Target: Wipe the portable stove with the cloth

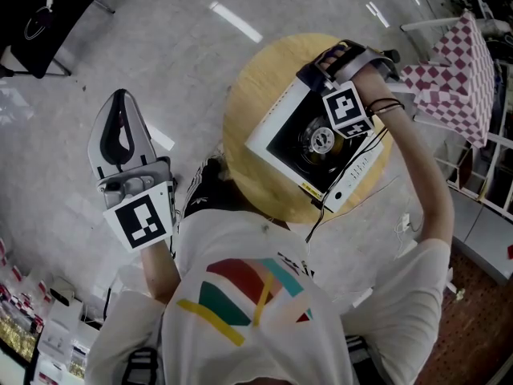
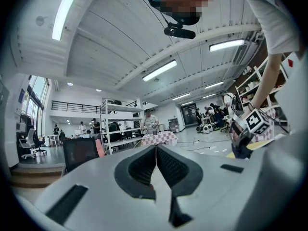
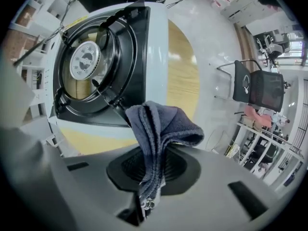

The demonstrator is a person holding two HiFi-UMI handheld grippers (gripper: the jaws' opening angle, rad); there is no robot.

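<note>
A white portable stove (image 1: 321, 147) with a black top and a round burner (image 3: 85, 59) lies on a round wooden table (image 1: 256, 87). My right gripper (image 3: 153, 154) is shut on a folded grey-blue cloth (image 3: 161, 126), which hangs just off the stove's black rim (image 3: 130, 57). In the head view the right gripper (image 1: 337, 64) sits at the stove's far corner. My left gripper (image 1: 120, 103) is held away to the left of the table. It is shut with nothing in it (image 2: 155, 150) and points out into the room.
A black chair (image 3: 257, 90) stands on the pale floor beyond the table. A table with a red-checked cover (image 1: 457, 70) is at the right. Shelving (image 2: 120, 124) and several people stand far off in the room.
</note>
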